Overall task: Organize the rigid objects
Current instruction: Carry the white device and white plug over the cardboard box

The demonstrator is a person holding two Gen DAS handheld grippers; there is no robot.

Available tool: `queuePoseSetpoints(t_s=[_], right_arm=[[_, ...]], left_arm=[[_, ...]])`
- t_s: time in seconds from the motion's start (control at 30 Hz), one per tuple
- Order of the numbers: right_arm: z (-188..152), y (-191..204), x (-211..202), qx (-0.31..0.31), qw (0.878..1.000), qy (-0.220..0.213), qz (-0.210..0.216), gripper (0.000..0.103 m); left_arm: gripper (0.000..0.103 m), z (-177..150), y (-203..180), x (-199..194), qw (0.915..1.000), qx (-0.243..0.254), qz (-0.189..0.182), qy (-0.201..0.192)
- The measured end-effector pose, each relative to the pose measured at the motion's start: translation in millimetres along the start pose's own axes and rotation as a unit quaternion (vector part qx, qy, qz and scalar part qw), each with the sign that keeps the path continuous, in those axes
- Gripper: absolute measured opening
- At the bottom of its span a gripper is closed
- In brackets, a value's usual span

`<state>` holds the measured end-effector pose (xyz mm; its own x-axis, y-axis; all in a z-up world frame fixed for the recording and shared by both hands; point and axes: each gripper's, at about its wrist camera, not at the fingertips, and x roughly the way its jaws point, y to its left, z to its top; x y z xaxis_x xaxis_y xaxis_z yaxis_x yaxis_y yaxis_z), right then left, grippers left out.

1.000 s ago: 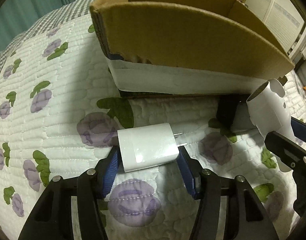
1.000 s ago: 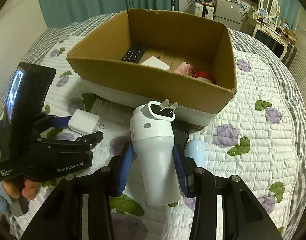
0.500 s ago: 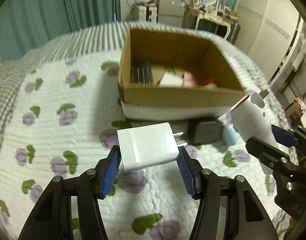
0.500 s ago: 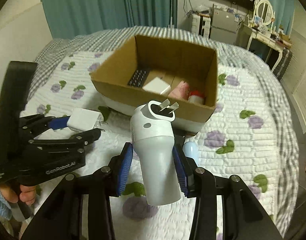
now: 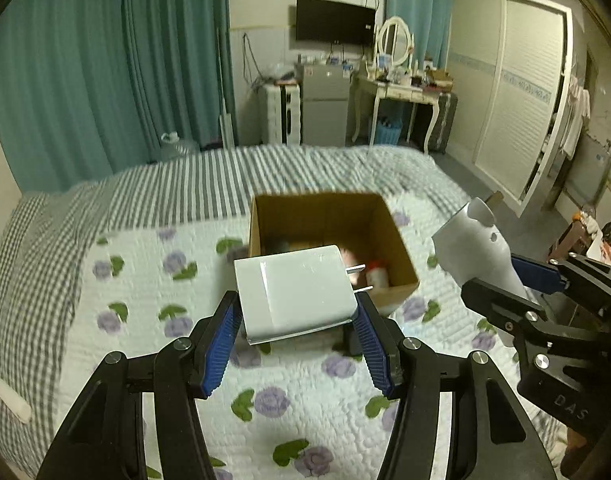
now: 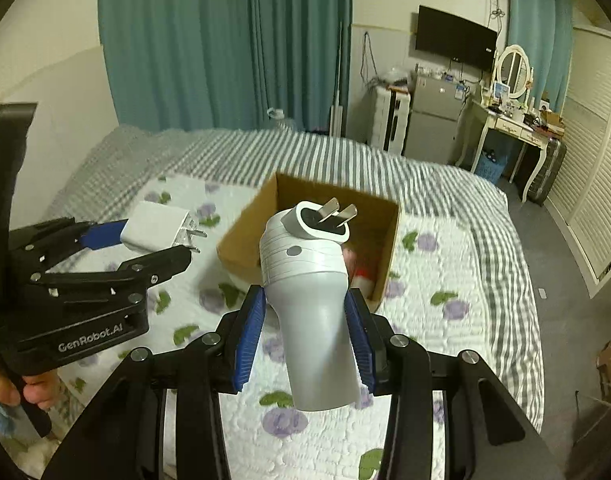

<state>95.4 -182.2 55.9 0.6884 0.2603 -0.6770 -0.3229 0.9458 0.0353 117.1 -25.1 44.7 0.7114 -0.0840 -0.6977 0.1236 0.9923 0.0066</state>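
Note:
My left gripper [image 5: 297,312] is shut on a white square charger [image 5: 293,292] with two prongs pointing right, held high above the bed; it also shows in the right wrist view [image 6: 155,230]. My right gripper [image 6: 305,324] is shut on a white cone-shaped plug adapter [image 6: 309,280], prongs up; it shows at the right of the left wrist view [image 5: 477,248]. An open cardboard box [image 5: 401,248] sits on the quilt below both, holding a red-capped item [image 5: 375,272] and other partly hidden things. The box also shows in the right wrist view [image 6: 389,240].
The floral quilt [image 5: 153,280] covers the bed, with a grey striped blanket [image 5: 185,188] beyond. A dark object [image 5: 351,340] lies in front of the box. Teal curtains, a fridge, a dressing table and a wardrobe stand far behind.
Both grippers have risen high above the bed with their objects still held. The box now looks small and far below.

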Motion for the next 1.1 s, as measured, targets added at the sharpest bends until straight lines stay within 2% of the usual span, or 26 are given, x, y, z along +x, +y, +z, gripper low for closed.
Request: queuePoseSetpoints(t_s=[0.23, 0.4, 0.5, 0.77, 1.1], right_arm=[[35.0, -12.9, 2.4, 0.014, 1.000, -0.025, -0.002, 0.041], [57.0, -23.8, 24.2, 0.026, 0.999, -0.030, -0.001, 0.041], [69.6, -35.0, 45.3, 0.035, 0.999, -0.030, -0.004, 0.041], [85.5, -63.9, 120.2, 0.064, 0.998, -0.006, 0.004, 0.041], [65.4, -79.6, 200.5, 0.083, 0.995, 0.048, 0.020, 0.041]], left_arm=[[0.058, 36.5, -2.1, 7.0, 0.9998, -0.002, 0.002, -0.018], [0.058, 59.1, -7.8, 32.4, 0.9997, 0.006, 0.004, -0.025], [0.058, 68.7, -8.8, 59.5, 0.9998, 0.011, 0.007, -0.014], [0.058, 67.4, -7.0, 132.7, 0.9995, 0.015, 0.010, 0.027], [0.058, 47.6, -9.9, 198.0, 0.9964, 0.038, 0.010, 0.075]])
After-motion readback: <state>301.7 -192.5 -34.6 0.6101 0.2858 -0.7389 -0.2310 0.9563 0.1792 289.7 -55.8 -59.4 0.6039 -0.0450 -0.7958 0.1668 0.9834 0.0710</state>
